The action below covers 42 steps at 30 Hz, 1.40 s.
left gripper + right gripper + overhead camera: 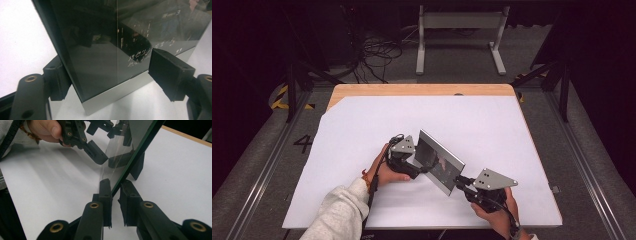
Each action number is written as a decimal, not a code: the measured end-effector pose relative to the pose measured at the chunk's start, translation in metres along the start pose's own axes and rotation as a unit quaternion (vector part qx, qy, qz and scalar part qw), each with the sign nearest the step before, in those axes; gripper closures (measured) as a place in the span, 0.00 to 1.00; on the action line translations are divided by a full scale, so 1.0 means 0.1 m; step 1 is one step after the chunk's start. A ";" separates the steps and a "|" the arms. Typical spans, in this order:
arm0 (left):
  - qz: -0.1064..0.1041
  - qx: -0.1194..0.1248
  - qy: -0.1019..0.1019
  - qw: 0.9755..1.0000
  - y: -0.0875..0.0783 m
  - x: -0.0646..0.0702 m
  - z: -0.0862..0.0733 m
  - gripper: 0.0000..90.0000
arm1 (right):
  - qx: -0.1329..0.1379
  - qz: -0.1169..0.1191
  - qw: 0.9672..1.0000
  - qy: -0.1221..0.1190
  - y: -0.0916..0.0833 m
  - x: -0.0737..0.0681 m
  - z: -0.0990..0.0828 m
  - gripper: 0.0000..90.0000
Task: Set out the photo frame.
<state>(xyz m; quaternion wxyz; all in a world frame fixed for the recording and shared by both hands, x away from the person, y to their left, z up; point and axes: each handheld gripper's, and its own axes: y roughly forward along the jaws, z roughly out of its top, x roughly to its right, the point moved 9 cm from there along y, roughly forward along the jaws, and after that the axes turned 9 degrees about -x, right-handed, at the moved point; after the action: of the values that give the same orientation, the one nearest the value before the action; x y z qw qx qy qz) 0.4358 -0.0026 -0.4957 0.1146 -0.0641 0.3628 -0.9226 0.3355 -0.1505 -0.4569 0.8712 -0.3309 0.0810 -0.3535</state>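
A thin dark glossy panel (439,160) with a silver rim stands on its long edge on the white sheet (362,130), slanting from far left to near right. My right gripper (457,181) is shut on its near end; in the right gripper view the two pads (105,192) pinch the panel's edge (141,145). My left gripper (424,164) straddles the far end. In the left gripper view one pad (57,77) sits behind the panel (100,50) and the other (170,72) stands at its glass face, not visibly pressing. From the right gripper view, the left gripper (117,161) looks the same.
The sheet covers a wooden table (422,90) whose far edge shows at the back. Beyond it on the floor are a white desk frame (459,30) and loose cables (377,50). Black frame posts (292,95) stand at both sides.
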 end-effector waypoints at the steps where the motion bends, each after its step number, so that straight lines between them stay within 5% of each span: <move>1: -0.003 0.000 -0.002 1.000 -0.01 0.00 -0.01 0.29 | 0.001 0.000 1.000 0.000 0.00 0.00 0.00 0.89; 29: 0.026 -0.032 -0.031 0.999 -0.34 0.10 -0.30 0.64 | 0.008 0.001 1.000 0.022 0.15 0.15 0.04 0.89; 42: 0.035 -0.039 -0.027 0.998 -0.41 0.20 -0.39 0.70 | 0.003 -0.001 1.000 0.020 0.20 0.15 0.02 0.88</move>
<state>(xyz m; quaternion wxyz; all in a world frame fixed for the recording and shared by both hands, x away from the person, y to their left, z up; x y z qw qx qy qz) 0.4017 0.0466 -0.4950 0.1541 -0.0811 0.3974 -0.9010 0.3587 -0.1490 -0.4664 0.8700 -0.3213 0.0965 -0.3613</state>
